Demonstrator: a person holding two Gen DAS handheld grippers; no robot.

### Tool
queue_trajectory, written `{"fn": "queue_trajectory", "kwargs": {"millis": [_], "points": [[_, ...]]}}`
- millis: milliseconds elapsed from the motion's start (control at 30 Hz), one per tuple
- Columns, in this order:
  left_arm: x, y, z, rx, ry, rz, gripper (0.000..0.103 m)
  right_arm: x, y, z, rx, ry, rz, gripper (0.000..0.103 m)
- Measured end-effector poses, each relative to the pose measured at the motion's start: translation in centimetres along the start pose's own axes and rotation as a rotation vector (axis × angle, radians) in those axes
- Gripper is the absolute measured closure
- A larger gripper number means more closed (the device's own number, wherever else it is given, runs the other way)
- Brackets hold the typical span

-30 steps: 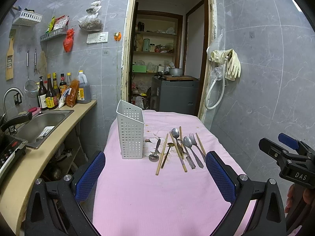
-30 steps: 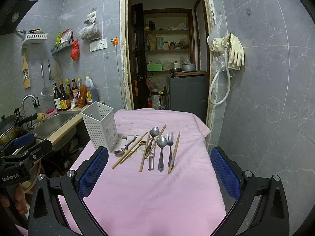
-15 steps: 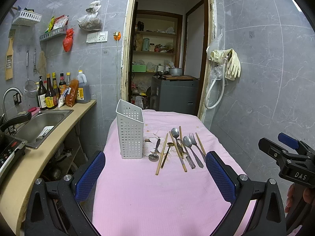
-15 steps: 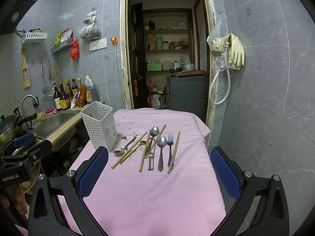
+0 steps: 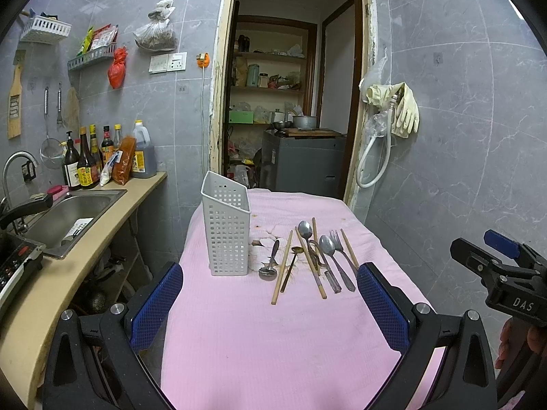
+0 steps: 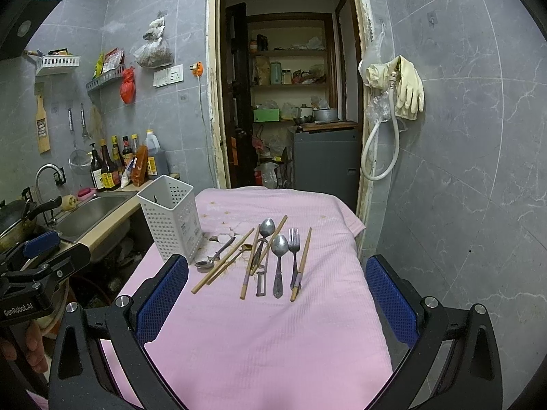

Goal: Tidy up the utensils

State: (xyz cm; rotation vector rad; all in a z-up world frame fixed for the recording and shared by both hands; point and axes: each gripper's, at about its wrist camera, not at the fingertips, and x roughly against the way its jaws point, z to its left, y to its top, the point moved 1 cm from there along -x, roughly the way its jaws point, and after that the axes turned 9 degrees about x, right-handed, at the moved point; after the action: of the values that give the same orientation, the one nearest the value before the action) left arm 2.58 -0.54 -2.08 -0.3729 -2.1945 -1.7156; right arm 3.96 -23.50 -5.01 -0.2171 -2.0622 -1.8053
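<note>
A white perforated utensil holder (image 5: 226, 229) stands upright on the pink table cloth (image 5: 259, 335); it also shows in the right wrist view (image 6: 172, 218). To its right lie several loose utensils: spoons (image 5: 326, 244), a fork (image 5: 336, 239), wooden chopsticks (image 5: 282, 268) and a peeler. In the right wrist view they lie ahead: a spoon (image 6: 279, 246), a fork (image 6: 294, 239), chopsticks (image 6: 301, 263). My left gripper (image 5: 266, 311) is open and empty, near the table's front. My right gripper (image 6: 277, 304) is open and empty, short of the utensils.
A counter with a steel sink (image 5: 68, 215) and several bottles (image 5: 85, 167) runs along the left. An open doorway (image 5: 287, 109) with shelves and a grey cabinet lies behind the table. Rubber gloves and a hose (image 5: 393, 112) hang on the right wall.
Almost nothing has moved. Both grippers stay open and hover in place; the left wrist view has shifted very slightly.
</note>
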Motion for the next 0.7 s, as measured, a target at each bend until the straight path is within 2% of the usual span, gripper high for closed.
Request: {"fn": "queue_trajectory", "kwargs": {"millis": [300,433,700], "points": [[-2.3,-0.2,0.8,-0.01,-0.006,0.021,0.0,-1.1,0.7,-0.4,-0.032,-0.062,0.003,0.001],[-3.3,1.3,1.5,-0.03,-0.025,0.02,0.0,-1.7,1.0,-0.6,-0.038,-0.099,0.002,0.001],[-6.2,4.0,0.9,-0.042,-0.079,-0.009,0.0,-3.2,3.6,-1.3,-0.026,-0.162,0.005,0.001]]}}
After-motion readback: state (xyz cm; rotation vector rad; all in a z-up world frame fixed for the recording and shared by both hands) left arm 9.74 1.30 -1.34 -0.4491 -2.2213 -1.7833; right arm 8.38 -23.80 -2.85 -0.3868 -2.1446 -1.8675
